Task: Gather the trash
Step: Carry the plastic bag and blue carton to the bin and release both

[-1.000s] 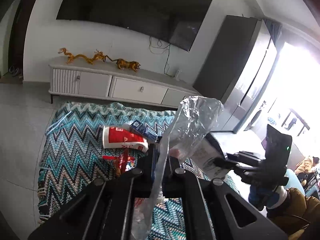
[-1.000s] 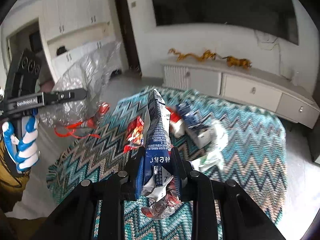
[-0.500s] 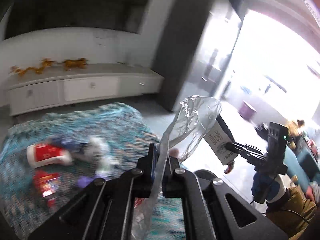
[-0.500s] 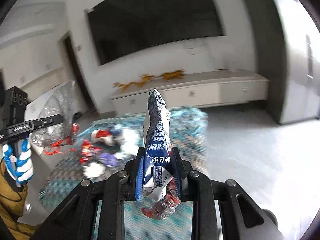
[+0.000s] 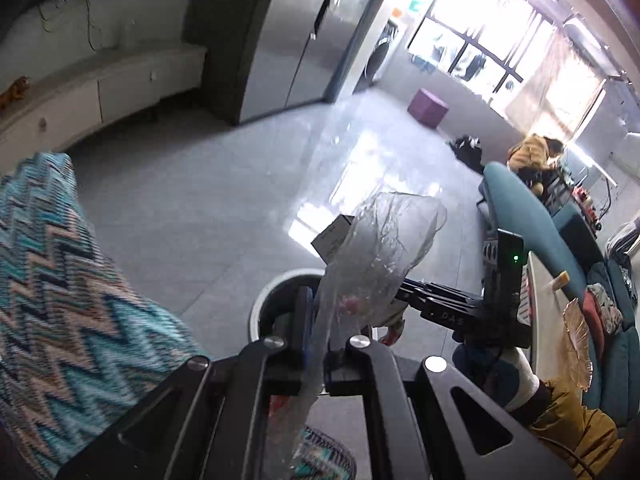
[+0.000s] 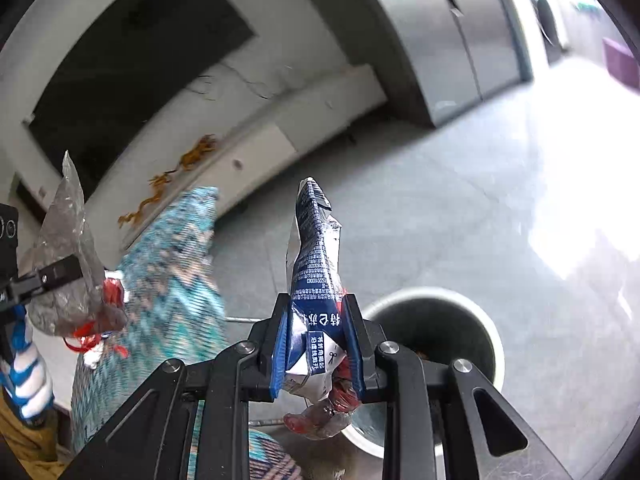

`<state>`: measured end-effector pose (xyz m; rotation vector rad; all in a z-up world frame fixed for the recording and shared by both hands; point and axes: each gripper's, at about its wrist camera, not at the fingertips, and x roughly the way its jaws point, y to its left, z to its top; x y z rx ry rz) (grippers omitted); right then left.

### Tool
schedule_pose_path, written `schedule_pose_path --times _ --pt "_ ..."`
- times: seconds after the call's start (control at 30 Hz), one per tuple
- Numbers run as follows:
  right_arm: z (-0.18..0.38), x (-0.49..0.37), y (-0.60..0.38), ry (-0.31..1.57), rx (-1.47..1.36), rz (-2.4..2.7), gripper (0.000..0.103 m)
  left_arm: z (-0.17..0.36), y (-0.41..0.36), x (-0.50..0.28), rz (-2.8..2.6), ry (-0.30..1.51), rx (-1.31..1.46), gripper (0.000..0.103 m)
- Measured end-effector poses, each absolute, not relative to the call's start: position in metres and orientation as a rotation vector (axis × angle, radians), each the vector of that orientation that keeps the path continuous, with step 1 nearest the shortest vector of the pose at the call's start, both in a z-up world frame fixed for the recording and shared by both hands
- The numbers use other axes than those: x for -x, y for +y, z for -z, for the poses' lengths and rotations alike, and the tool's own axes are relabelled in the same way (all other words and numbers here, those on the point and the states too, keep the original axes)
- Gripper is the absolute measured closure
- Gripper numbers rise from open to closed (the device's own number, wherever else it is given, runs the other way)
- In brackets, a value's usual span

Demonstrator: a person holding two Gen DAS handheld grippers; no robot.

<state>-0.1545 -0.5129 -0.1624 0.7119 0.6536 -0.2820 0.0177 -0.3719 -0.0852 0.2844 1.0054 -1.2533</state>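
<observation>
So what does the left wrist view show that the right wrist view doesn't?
Left only: a teal sofa, a person in a yellow jacket and bright windows. Right only: the bin's inside, and the TV with gold figurines below. Both: the bin, the zigzag rug, the left gripper shut on a clear bag and the right gripper shut on a blue carton.

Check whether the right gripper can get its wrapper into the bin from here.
Probably yes: the right gripper holds the blue wrapper just beside the open bin, with nothing between them.
</observation>
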Motion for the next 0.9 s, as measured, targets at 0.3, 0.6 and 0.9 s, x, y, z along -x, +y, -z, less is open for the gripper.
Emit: schedule_pose_path --times 0.3,0.6,0.9 --pt "0.198 0.165 -0.54 0.666 -0.808 0.311 0.079 0.157 -0.432 -0.011 1.171 1.161 -0.352 0.099" --pt "0.204 0.17 -0.546 0.666 -0.831 0.347 0.079 0.196 -0.464 -0.008 1.095 1.242 -0.372 0.099" --pt "0.195 0.181 -0.544 0.647 -0.816 0.377 0.079 0.221 -0.481 -0.009 1.061 1.3 -0.371 0.097"
